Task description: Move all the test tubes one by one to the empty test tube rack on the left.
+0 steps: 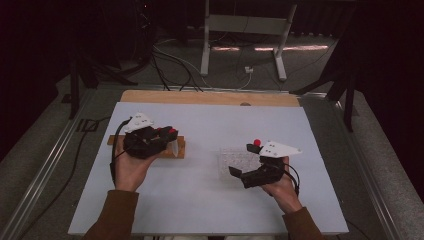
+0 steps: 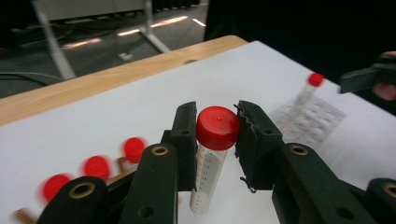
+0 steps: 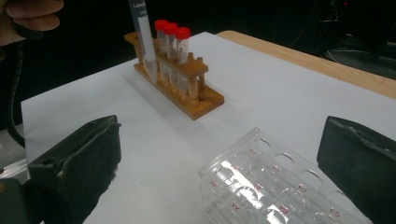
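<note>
Red-capped tube (image 2: pixel 215 140) sits pinched just under its cap in the left gripper (image 2: pixel 215 135), hanging clear above the white table (image 1: pixel 200 200), beside the wooden rack (image 3: pixel 187 88) with three more capped tubes; right gripper (image 3: pixel 219 154), jaws spread wide and empty, hovers at the clear plastic rack (image 3: pixel 275 191), where another tube (image 2: pixel 306 95) stands.

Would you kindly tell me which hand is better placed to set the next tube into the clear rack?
The left. Its left gripper is already shut on a red-capped tube, lifted by the wooden rack. The right gripper is open, holding nothing, beside the clear rack.
</note>
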Motion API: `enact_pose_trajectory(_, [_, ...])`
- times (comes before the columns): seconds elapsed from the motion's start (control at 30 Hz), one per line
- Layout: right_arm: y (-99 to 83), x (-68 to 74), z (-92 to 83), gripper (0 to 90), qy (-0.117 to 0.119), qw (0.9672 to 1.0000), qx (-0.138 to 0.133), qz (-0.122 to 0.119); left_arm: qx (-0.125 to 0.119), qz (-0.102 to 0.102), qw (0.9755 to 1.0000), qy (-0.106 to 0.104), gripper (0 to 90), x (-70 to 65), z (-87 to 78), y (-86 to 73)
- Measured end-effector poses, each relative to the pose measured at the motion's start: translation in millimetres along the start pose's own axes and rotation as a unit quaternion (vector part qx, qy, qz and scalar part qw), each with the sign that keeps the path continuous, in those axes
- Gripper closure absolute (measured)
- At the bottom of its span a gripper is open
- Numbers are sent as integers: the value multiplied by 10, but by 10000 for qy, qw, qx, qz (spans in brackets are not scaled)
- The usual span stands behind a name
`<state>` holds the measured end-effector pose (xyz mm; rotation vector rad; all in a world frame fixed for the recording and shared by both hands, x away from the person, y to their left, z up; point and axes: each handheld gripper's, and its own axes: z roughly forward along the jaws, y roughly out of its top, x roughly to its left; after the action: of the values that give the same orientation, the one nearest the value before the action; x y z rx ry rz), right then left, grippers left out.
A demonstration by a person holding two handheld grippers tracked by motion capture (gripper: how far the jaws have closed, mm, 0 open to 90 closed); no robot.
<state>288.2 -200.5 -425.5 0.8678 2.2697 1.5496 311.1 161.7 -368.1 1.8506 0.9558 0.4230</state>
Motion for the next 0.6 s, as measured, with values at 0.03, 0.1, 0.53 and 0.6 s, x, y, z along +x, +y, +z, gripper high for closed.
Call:
enact_pose_trajectory(0.03, [2,-4,-4,0,-1,10000,-7,2,-8,-10,10000,62,708,26,-23,-1])
enact_pose_trajectory(0.1, [2,-9,-9,0,3,10000,-20,8,-36,-29,9998,182,708,80,-70,-3])
enact_pose_trajectory(0.53, [-6,-4,8,0,14,10000,11,-6,-140,-178,9946,1016,708,416,-285,12])
enact_pose_trajectory(0.6, [-8,-5,7,0,19,10000,13,-2,-143,-208,9936,1103,708,452,-291,14])
